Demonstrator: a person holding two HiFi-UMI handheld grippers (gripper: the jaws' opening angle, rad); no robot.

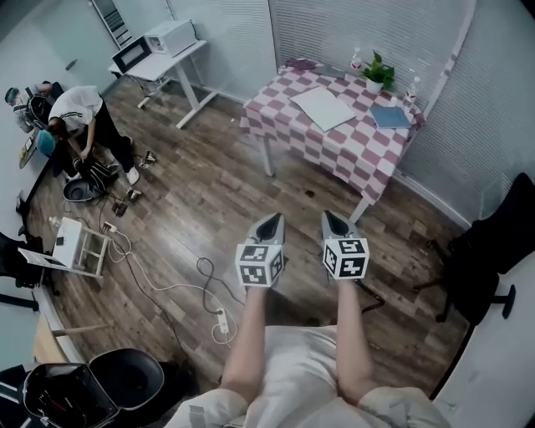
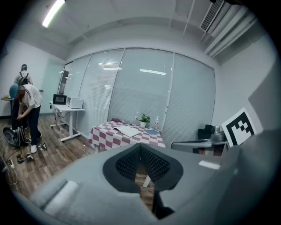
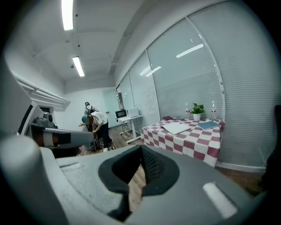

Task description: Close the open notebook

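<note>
Left gripper [image 1: 272,221]: lower centre of the head view, jaws pressed together, empty
Right gripper [image 1: 332,219]: just beside it, jaws likewise together, empty
Open notebook [image 1: 323,108]: upper right, flat on the checked table [image 1: 359,163], well apart from both grippers
Step in hand: approach, notebook untouched
Next move: likely reach the table, then lift one cover and fold it over

Light: ceiling lamps [image 3: 67,13] are shining bright.
Glare: glass wall [image 2: 145,83] is reflecting them.
Edges: corners are bending, going dark.
</note>
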